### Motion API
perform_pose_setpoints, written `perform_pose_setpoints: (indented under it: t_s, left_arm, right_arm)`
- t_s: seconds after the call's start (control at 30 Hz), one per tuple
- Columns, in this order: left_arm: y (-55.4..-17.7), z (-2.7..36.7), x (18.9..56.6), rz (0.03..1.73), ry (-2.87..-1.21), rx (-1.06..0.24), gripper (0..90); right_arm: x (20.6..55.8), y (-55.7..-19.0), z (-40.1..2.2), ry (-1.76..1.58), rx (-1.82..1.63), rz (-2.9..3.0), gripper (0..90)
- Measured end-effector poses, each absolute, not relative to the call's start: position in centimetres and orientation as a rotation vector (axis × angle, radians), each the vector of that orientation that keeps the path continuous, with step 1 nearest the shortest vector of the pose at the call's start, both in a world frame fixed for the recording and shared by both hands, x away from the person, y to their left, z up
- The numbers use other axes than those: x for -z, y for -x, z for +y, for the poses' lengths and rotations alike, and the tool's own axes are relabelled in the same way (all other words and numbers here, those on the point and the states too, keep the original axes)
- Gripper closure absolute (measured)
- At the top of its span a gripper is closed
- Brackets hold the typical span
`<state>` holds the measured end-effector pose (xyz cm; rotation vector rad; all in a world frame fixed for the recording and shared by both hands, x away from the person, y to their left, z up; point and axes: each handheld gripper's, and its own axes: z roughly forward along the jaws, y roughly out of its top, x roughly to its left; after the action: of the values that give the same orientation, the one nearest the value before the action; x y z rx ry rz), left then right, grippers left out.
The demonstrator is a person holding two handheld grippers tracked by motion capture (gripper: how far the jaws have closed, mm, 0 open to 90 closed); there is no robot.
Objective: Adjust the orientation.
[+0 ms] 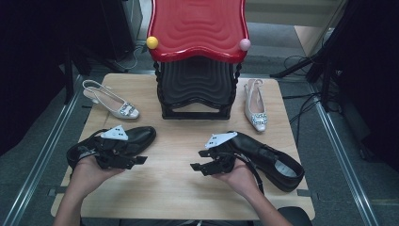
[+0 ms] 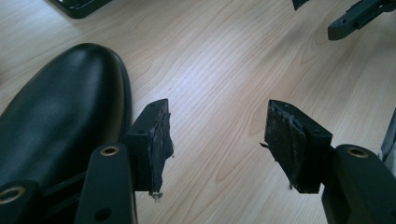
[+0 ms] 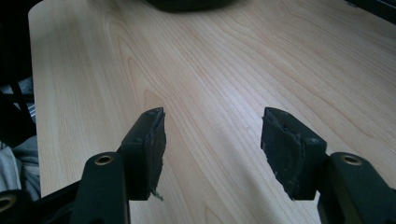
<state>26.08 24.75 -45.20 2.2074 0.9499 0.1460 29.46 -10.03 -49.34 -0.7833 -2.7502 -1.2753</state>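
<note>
Two black leather shoes lie on the wooden table (image 1: 174,183). The left black shoe (image 1: 136,136) (image 2: 60,116) rests just behind my left gripper (image 1: 139,161) (image 2: 217,140), whose jaws stand open over bare wood with the shoe's toe beside the left jaw. The right black shoe (image 1: 270,157) lies behind my right gripper (image 1: 197,160) (image 3: 212,144), which points left and is open with nothing between its pads. Two pale slingback heels with sparkly buckles sit farther back: one at the left (image 1: 110,101), one at the right (image 1: 255,107).
A shoe rack with a red top shelf (image 1: 197,26) and a black lower shelf (image 1: 196,87) stands at the back centre of the table. The right gripper's tips (image 2: 357,16) show at the top right of the left gripper view. Cables lie on the floor to the right.
</note>
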Motion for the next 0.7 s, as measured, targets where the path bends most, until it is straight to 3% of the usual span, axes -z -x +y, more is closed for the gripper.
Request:
perform_pose_setpoints:
  t_s: [0.7]
  left_arm:
    - [-24.5,31.2,44.4,1.118,-2.134,-0.215,42.2]
  right_arm:
    - [49.7,-30.1,-9.3,0.768,1.237,-2.765,40.8]
